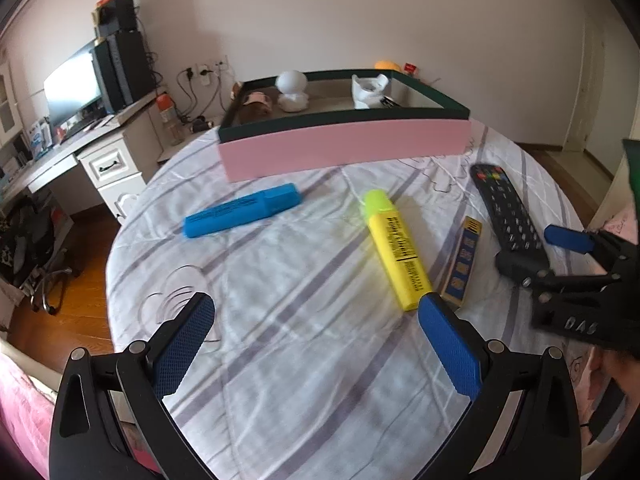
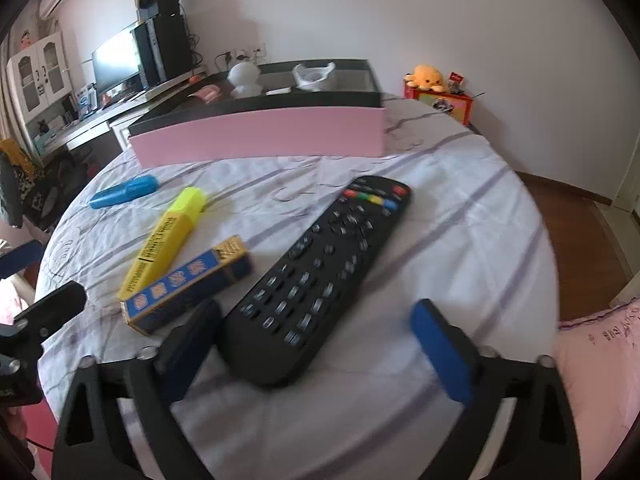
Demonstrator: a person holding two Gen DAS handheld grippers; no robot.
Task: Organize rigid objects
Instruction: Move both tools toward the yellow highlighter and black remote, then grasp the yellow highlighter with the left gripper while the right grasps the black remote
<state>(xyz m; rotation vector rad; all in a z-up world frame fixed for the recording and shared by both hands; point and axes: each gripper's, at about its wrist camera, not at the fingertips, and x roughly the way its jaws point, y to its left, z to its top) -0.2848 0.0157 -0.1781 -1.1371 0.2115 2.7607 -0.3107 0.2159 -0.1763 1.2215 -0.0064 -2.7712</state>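
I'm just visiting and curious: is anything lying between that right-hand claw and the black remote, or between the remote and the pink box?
Nothing visible does. The right gripper is open, its fingers either side of the remote's near end, not pressing it. Only bare bedsheet lies between the remote and the pink box.

Right tool (image 2: 316, 344) at bottom of frame, jaws wide, straddling near end of black remote (image 2: 320, 276) without pressing it. Left of remote: blue box (image 2: 188, 284), yellow highlighter (image 2: 164, 248), blue highlighter (image 2: 124, 191). Pink-sided tray (image 2: 260, 136) across upper centre, on bed (image 2: 460, 240).
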